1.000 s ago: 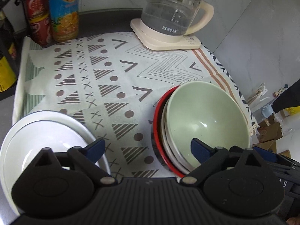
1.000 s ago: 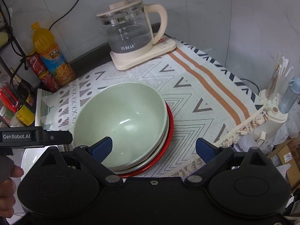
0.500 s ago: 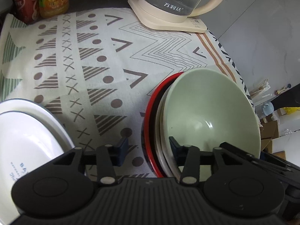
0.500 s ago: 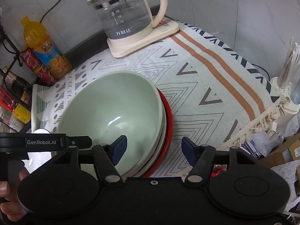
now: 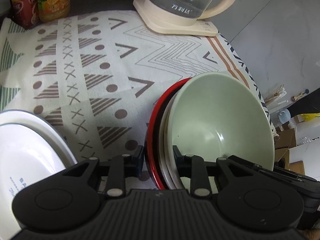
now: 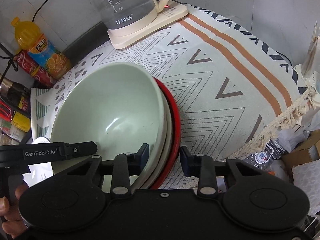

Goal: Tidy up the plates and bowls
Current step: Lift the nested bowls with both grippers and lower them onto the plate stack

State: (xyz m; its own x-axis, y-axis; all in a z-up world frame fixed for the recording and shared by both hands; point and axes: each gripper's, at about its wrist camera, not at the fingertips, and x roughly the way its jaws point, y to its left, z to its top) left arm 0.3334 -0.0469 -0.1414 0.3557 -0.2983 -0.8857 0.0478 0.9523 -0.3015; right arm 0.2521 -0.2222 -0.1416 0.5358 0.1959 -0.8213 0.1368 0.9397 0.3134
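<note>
A pale green bowl [image 5: 220, 120] [image 6: 112, 108] sits nested on a whitish dish and a red plate [image 5: 155, 132] [image 6: 174, 120] on the patterned cloth. My left gripper [image 5: 158, 158] straddles the stack's near rim; its jaws are closing, one pad against the red plate's outer edge, the other inside the green bowl. My right gripper [image 6: 164, 156] straddles the opposite rim, jaws closing, one pad inside the bowl, the other a sliver off the red edge. Stacked white plates [image 5: 24, 150] lie to the left.
A glass kettle on a cream base [image 5: 180, 6] [image 6: 130, 12] stands at the back. An orange juice bottle [image 5: 54, 0] [image 6: 40, 46] and red cans [image 5: 22, 6] stand at the back left. The cloth's fringed edge [image 6: 280, 120] hangs over boxes and bags at the right.
Both grippers have dropped toward the stack and their jaws have narrowed from wide open to just around its rims on opposite sides. The dishes have not moved.
</note>
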